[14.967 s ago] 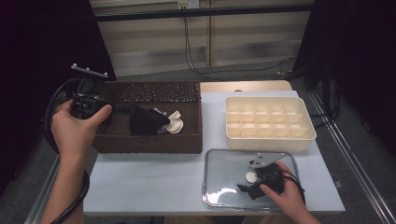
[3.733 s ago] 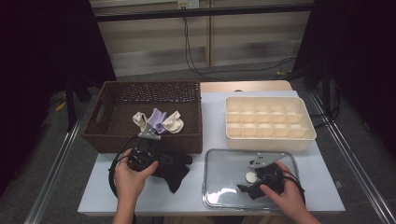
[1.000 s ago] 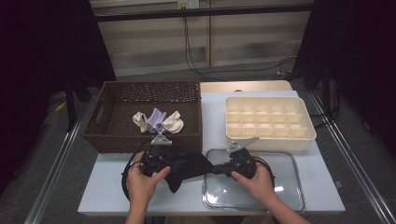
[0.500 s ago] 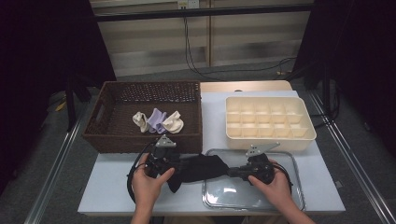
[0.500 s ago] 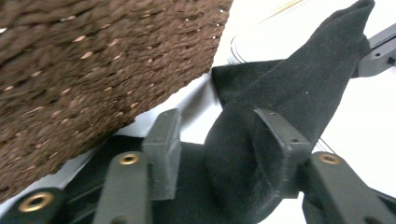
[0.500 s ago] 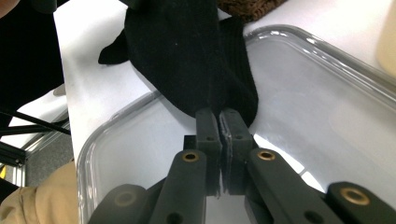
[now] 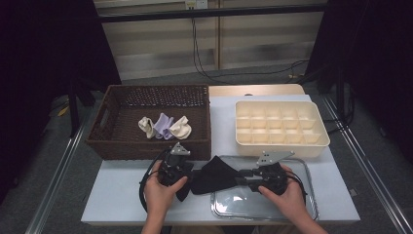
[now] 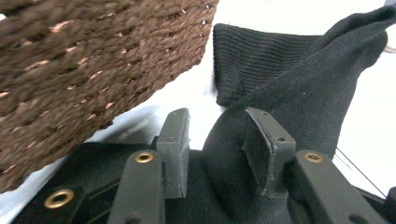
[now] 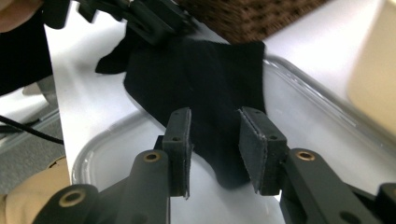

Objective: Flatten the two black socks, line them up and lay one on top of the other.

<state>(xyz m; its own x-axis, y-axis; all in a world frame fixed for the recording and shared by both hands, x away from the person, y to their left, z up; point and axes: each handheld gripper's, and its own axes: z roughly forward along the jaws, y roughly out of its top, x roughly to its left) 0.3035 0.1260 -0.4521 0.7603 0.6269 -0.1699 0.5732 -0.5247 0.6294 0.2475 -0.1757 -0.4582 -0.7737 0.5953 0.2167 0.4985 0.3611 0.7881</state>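
Wicker basket [image 7: 197, 119]: brown, far left on the table. Three pale rolled socks [image 7: 164, 126] lie in it. My left gripper works just beside its front wall, which the left gripper view shows close by; a bump there could knock my hold.

Left gripper [image 7: 191, 174]: jaws partly spread and just closing in, with a fold of the black sock [image 7: 214, 174] bunched between them. In the left gripper view the cloth [image 8: 299, 88] lies against the right pad, but the left pad stands clear of it. Risk: if I lift before both pads bite, this end slips out.

Black sock: stretched flat between my two grippers, near the front edge of the table, one end over the white tabletop, the other lying on the clear lid [image 7: 292, 207].

Right gripper [image 7: 242, 176]: jaws just opened, a gap on each side of the sock's end [image 9: 219, 140]; it rests between the pads, not pinched. Risk: pulling away now could drag the cloth along or leave it crumpled on the slick lid.

Cream divided tray [image 7: 319, 140]: behind the lid, every cell empty. Risk: my right hand swinging back could nudge it.
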